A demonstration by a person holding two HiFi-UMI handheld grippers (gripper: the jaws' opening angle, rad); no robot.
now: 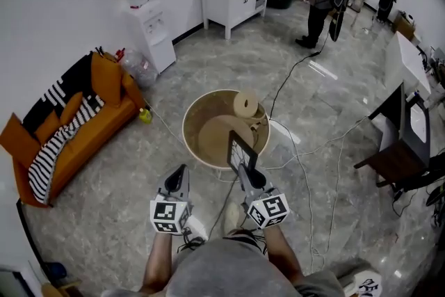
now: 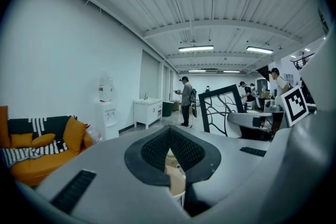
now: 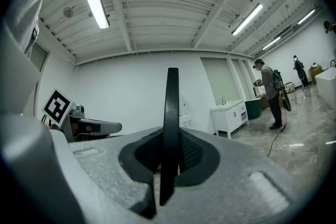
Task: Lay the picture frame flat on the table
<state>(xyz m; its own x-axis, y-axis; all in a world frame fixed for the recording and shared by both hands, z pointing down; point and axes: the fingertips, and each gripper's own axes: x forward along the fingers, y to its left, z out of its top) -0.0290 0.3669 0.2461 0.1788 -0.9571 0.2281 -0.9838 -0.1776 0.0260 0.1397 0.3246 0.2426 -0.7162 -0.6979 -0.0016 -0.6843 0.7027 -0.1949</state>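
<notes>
The right gripper [image 1: 245, 170] has its fingers clamped on the picture frame [image 1: 241, 151], held upright and edge-on, in the head view against the near side of the round bench [image 1: 189, 123]. The left gripper [image 1: 181, 170] is empty, fingers together. The frame should probably go over bare wood, clear of the roll [image 1: 245, 104], be tipped slowly, and be released only once flat.

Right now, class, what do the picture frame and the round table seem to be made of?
Picture frame: matte black, thin rigid edge; painted wood or plastic, hard to tell which. Round table: pale tan, dull finish with a raised rim; probably wood or bamboo.
</notes>
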